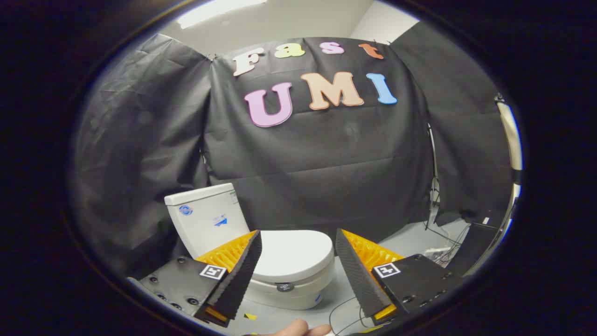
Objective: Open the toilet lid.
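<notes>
One toilet is seen here, and its lid is down, lying flat over the bowl, just ahead of the tool and framed in the gap between its two fingers. The tool is held spread wide, with nothing pinched and neither finger touching the lid. One tank is counted behind the lid, upright, with stickers on its front that are too small to be made out. A small dark round mark is noted on the front of the bowl, under the lid's edge.

The near left part of the lid and bowl is hidden by the left finger, and the base of the toilet is cut off below. Two square marker tags are counted, one on each finger mount. A fingertip or two of a person's hand is glimpsed right at the bottom, mostly cut off.

The floor is pale grey, and thin cables are trailed across it near the right finger, with more tangled further right by a thin stand. A small yellow scrap is spotted on the floor by the left finger. The booth is walled by black cloth, creased and pinned up, with a pale ceiling seen above it.
</notes>
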Available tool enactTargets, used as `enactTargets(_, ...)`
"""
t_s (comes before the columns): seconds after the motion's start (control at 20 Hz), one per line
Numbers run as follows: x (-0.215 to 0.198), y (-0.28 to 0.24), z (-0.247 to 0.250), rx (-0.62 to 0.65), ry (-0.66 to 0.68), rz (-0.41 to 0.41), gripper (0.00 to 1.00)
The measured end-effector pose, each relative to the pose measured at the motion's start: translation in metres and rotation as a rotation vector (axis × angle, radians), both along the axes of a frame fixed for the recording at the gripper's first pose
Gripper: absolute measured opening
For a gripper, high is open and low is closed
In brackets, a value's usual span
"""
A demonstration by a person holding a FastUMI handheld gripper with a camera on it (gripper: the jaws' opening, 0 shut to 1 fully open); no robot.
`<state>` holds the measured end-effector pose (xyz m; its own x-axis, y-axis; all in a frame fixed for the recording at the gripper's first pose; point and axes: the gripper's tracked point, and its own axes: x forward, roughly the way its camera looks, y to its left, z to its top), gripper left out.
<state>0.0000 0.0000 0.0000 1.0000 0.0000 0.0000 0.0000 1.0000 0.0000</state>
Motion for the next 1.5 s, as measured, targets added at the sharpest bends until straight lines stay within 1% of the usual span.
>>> enactTargets(0.1,-0.001,0.007,0.001,-0.013,0.004,0.009,0.99)
enactTargets(0.3,-0.002,0.005,-0.006,0.032,0.033,-0.002,0.99)
enactTargets(0.7,-0.006,0.001,-0.004,0.013,0.041,-0.012,0.99)
enactTargets(0.9,0.000,0.001,-0.013,0.050,0.051,-0.010,0.99)
enactTargets(1.05,0.015,0.007,-0.042,0.117,0.101,0.009,0.99)
enactTargets(1.2,0.026,0.019,-0.086,0.198,0.196,0.039,0.99)
enactTargets(1.3,0.032,0.016,-0.111,0.251,0.242,0.037,0.98)
enactTargets(1.4,0.043,0.014,-0.128,0.340,0.248,0.019,0.98)
enactTargets(1.5,0.052,0.022,-0.162,0.411,0.301,0.023,0.98)
